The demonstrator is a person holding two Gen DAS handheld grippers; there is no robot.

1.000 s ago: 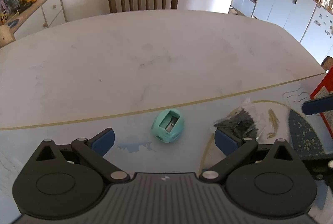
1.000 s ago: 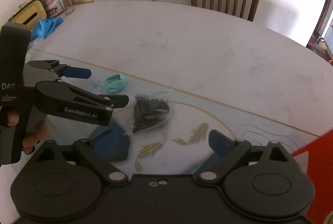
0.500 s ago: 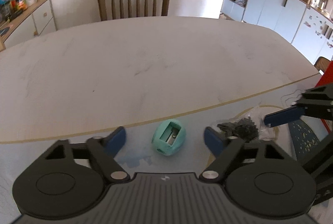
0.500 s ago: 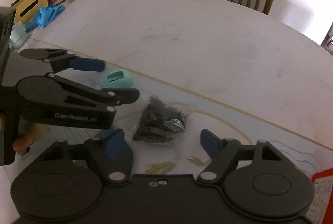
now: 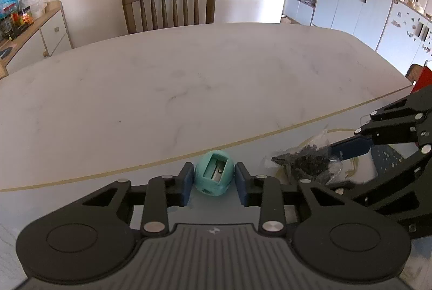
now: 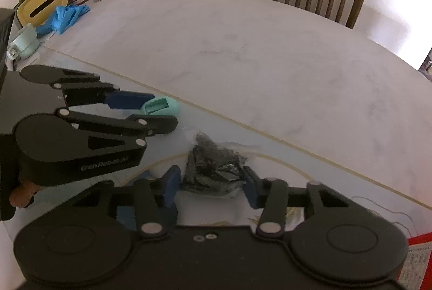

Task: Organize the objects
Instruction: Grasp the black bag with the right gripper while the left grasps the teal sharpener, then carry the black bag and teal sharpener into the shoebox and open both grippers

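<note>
Going left to right: the left gripper point(image 5: 214, 180) had just been closing its jaws around the little mint-green egg-shaped plastic pencil sharpener point(image 5: 214, 176), which sat on the glossy pale mat point(image 5: 81, 190) near the gold border line. The blue pads were right up against its sides, though I couldn't honestly tell if they were pressing yet. That thing is rounded and slick, so my guess is it could squirt out forward or roll if the squeeze landed off-centre. Just beside it to the right lay the small clear plastic bag of dark bits point(image 6: 213, 168), and the right gripper point(image 6: 212, 186) had also been closing, pads bracketing the bag with the film maybe just brushing them, not clamped that I could see. Risk there: floppy plastic, so the pads might pinch only a loose corner and let it sag or slip. Also both grippers were close together, so bumping each other on the lift seemed possible.
</note>
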